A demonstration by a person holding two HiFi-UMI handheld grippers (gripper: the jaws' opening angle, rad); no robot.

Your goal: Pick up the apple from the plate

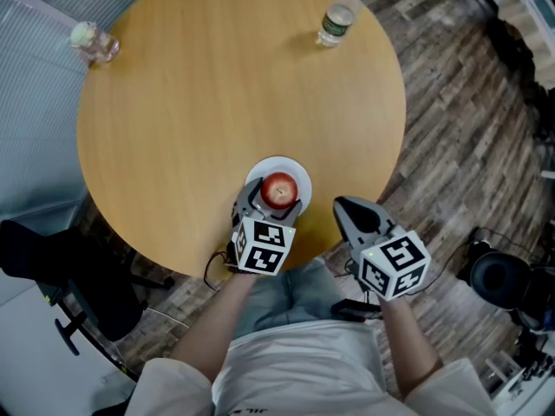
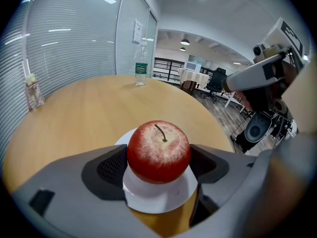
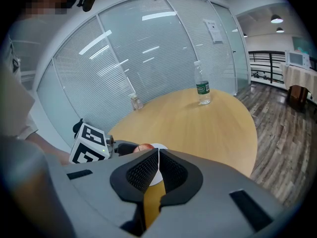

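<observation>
A red apple (image 1: pixel 279 189) (image 2: pixel 158 151) sits on a small white plate (image 1: pixel 296 168) (image 2: pixel 159 201) near the front edge of the round wooden table (image 1: pixel 217 85). My left gripper (image 1: pixel 276 201) (image 2: pixel 158 168) reaches onto the plate from the front. It is open wide, with one pad on either side of the apple. My right gripper (image 1: pixel 348 206) (image 3: pixel 158 168) hangs at the table's edge to the right of the plate, shut with nothing in it. In the right gripper view the apple (image 3: pixel 144 147) peeks out behind the left gripper's marker cube.
A water bottle (image 1: pixel 338 14) (image 2: pixel 141 71) (image 3: pixel 203 90) stands at the far right of the table. A small glass jar (image 1: pixel 94 42) (image 2: pixel 32 90) stands at the far left. A black chair (image 1: pixel 61 267) is on the floor at the left, and dark gear (image 1: pixel 499 276) lies at the right.
</observation>
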